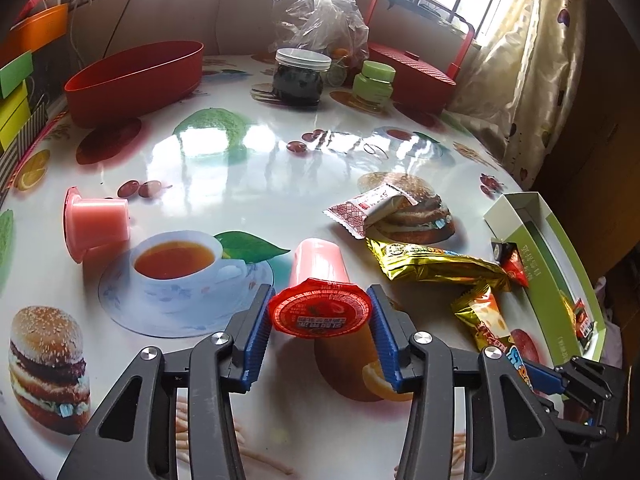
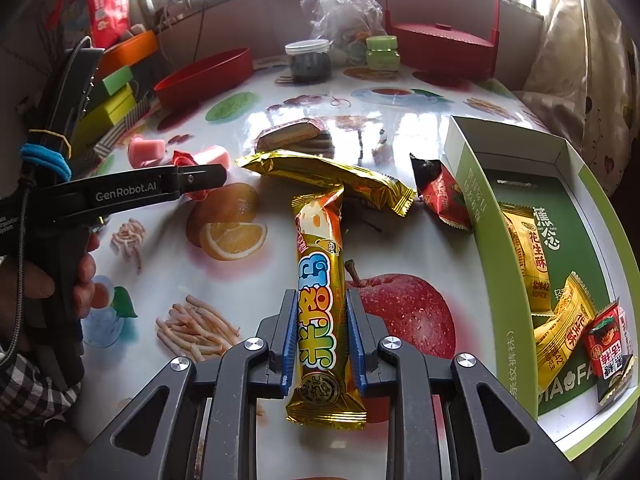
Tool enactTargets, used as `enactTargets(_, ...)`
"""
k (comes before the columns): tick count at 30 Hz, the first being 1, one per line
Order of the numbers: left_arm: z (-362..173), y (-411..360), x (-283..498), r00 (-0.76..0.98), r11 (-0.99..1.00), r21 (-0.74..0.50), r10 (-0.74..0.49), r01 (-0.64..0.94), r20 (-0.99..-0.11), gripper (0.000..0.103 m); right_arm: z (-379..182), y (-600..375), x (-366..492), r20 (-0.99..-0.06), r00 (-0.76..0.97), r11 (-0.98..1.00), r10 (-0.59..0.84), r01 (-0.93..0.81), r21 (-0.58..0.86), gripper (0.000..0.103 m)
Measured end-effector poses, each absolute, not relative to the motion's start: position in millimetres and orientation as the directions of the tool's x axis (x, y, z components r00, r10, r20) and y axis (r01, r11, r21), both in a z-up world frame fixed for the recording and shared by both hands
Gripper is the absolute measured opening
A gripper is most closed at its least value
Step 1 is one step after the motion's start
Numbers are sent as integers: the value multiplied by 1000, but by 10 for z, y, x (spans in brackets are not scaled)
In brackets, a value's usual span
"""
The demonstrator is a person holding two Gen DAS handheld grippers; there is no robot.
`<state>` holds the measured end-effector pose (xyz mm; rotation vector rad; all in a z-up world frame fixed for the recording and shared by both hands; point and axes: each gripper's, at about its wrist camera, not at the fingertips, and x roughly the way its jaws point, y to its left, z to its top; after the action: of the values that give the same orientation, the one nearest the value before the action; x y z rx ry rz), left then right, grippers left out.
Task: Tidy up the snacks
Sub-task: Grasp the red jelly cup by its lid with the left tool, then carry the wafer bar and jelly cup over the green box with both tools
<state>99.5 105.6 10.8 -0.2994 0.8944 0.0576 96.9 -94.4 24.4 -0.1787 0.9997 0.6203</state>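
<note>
Now left gripper (image 1: 320,312) clamped on pink jelly cup (image 1: 318,288), blue pads squeezing the red foil lid rim from both sides, cup lying on its side with base pointing away. Second jelly cup (image 1: 96,222) tipped over farther left on table (image 1: 248,168), well apart. Right gripper (image 2: 322,336) closed on long gold snack bar (image 2: 322,300), bar running lengthwise between the pads, far end touching another gold packet (image 2: 328,180) lying crosswise. Red wrapped candy (image 2: 442,194) just beside green box (image 2: 492,248) wall. Inside box: yellow peanut packets (image 2: 528,248) plus a red candy (image 2: 606,340). Red oval tub (image 1: 134,80), dark jar (image 1: 300,78), small green jar (image 1: 374,82) at far side of table.
</note>
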Motion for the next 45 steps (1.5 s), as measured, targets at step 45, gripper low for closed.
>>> enactTargets(45, 511, 723, 793, 685, 970, -228, -112, -81, -719, 47, 531, -1115, 848, -759, 471, 819, 449, -556, 140, 21)
